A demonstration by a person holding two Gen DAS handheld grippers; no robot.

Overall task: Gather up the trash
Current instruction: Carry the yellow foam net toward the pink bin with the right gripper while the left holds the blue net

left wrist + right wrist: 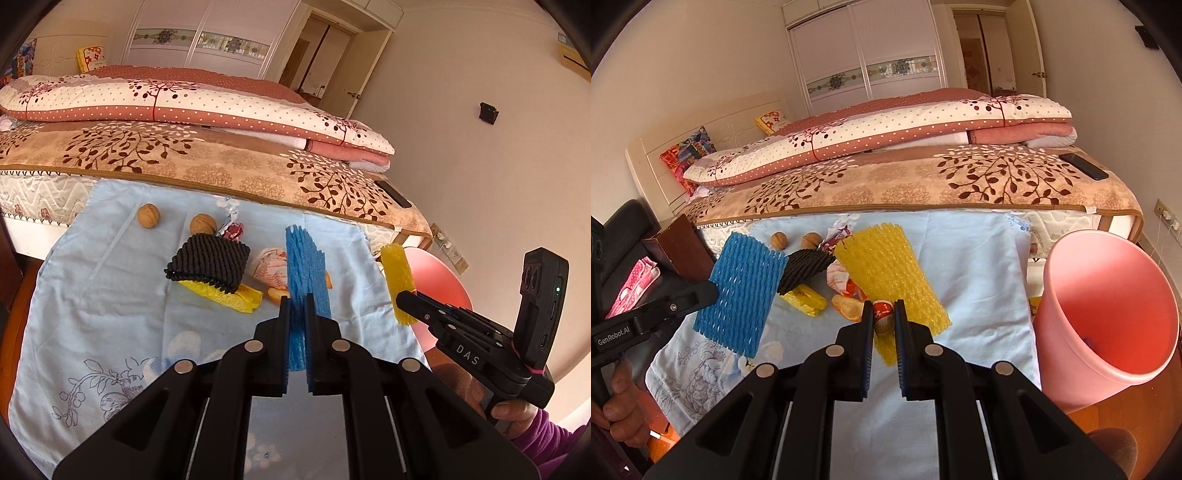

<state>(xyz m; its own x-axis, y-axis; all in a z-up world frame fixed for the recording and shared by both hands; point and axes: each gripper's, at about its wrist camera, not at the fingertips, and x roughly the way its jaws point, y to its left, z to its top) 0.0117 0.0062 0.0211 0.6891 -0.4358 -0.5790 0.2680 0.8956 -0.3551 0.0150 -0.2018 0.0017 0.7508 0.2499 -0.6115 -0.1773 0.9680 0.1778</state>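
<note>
Gripping blue foam net point(304, 273) in left gripper point(297, 306), jaws clamped; right gripper point(883, 314) pinching yellow foam net point(886, 269), partly hiding wrapper point(882, 312). Both hovering over blue cloth point(979, 266); pink bin point(1108, 314) off its right edge, base cut off.

The bed point(923, 192) carries a brown leaf-patterned blanket point(221, 166) with a folded dotted quilt point(886, 125) on top. A black phone point(1084, 166) lies near the bed's corner. At the headboard point(665, 136) — a multicoloured cushion point(689, 151). Beyond the bed: a sliding-door wardrobe point(868, 55) — and a doorway point(990, 48).
</note>
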